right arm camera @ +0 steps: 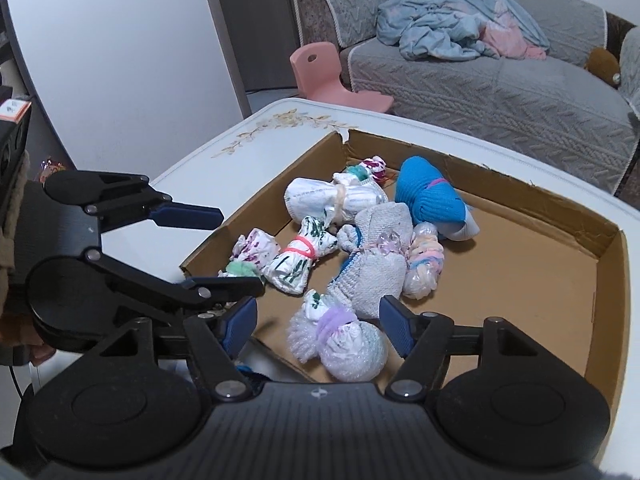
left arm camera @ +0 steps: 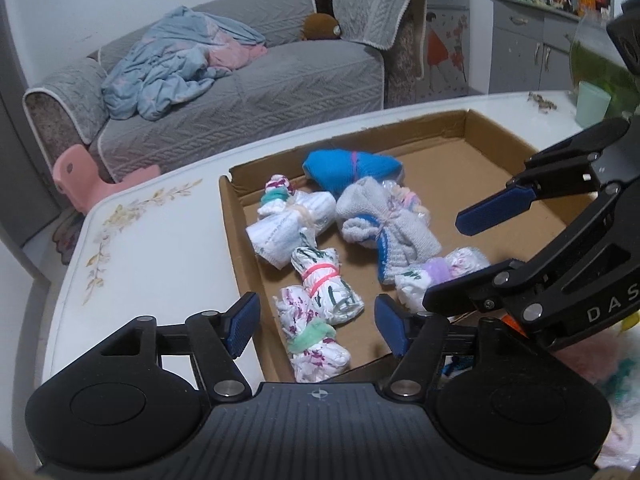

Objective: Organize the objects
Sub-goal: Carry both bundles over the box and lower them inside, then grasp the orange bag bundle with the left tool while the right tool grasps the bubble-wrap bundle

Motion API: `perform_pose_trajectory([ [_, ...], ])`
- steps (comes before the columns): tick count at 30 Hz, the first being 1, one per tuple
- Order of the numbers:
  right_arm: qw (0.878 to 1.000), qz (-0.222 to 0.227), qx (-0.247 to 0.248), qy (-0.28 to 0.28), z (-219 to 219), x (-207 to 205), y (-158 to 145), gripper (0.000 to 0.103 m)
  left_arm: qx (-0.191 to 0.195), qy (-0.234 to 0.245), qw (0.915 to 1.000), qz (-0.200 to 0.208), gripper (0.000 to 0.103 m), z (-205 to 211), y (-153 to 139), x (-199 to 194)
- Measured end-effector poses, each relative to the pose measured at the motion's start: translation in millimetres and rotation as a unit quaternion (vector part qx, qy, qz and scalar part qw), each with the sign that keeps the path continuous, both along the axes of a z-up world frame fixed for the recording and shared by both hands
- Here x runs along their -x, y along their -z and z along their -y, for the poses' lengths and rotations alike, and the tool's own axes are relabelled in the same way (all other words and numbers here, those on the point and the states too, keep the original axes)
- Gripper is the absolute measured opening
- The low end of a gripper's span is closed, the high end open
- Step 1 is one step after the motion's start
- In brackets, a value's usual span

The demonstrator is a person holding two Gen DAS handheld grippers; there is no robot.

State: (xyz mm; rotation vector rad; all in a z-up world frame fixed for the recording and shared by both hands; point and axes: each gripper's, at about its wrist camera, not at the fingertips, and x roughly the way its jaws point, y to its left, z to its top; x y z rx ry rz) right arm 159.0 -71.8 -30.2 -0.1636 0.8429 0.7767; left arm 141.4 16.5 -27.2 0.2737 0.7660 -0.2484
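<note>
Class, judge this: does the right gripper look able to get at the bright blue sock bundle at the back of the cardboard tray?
Probably yes. The open right gripper hovers over the cardboard tray; the bright blue sock bundle lies uncovered beyond the grey sock bundle, reachable from above.

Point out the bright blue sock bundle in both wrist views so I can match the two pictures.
Left wrist view: the blue sock bundle lies at the far end of the cardboard tray, upper centre of the picture.
Right wrist view: the same bundle sits right of centre, beyond the grey sock bundle.
Shared landmark: the torn tray corner by the table's floral print.
</note>
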Motion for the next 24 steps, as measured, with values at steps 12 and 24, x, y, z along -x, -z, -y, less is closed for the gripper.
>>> perform_pose_trajectory([
  [12, 0.999, 0.040, -0.019, 0.002, 30.1, 44.6, -28.6, 0.076, 0.036, -0.005, 0.9987, 0.037, 0.077, -3.7, -29.8, 53.8],
  [24, 0.998, 0.025, -0.043, 0.039, 86.6, 94.6, 9.9, 0.084, 0.126, -0.021, 0.9913, -0.030, 0.078, 2.9, 24.7, 112.5],
])
